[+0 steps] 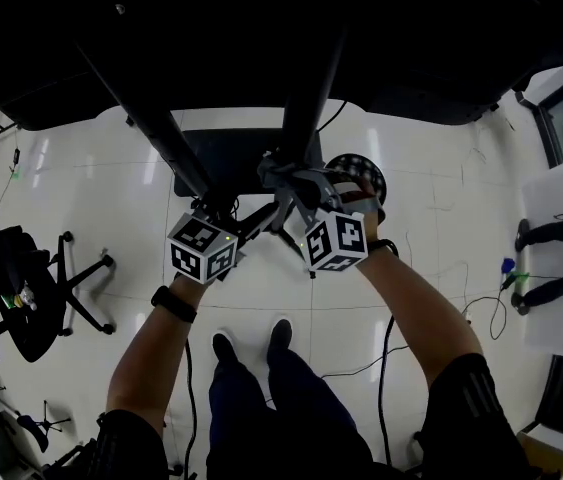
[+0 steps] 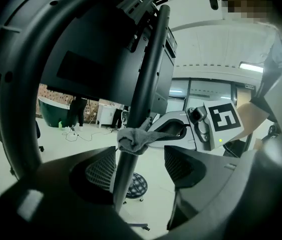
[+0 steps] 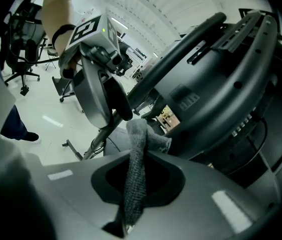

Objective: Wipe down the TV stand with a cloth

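The wiping is under way on the upright pole [image 2: 148, 74] of the TV stand, not on any flat part. The right gripper [image 3: 133, 194] has its jaws closed tight on a grey cloth [image 3: 136, 149], whose free end is bunched against the pole. The left gripper [image 2: 141, 166] stands wide apart with the pole between its jaws, holding nothing that I can see. By my reckoning the next move calls for sliding the cloth along the pole, pressed firmly so it doesn't slip off the round surface. There is no worktop; the stand sits on a glossy pale floor [image 1: 91, 168], with an office chair [image 1: 31, 298] off to the left.
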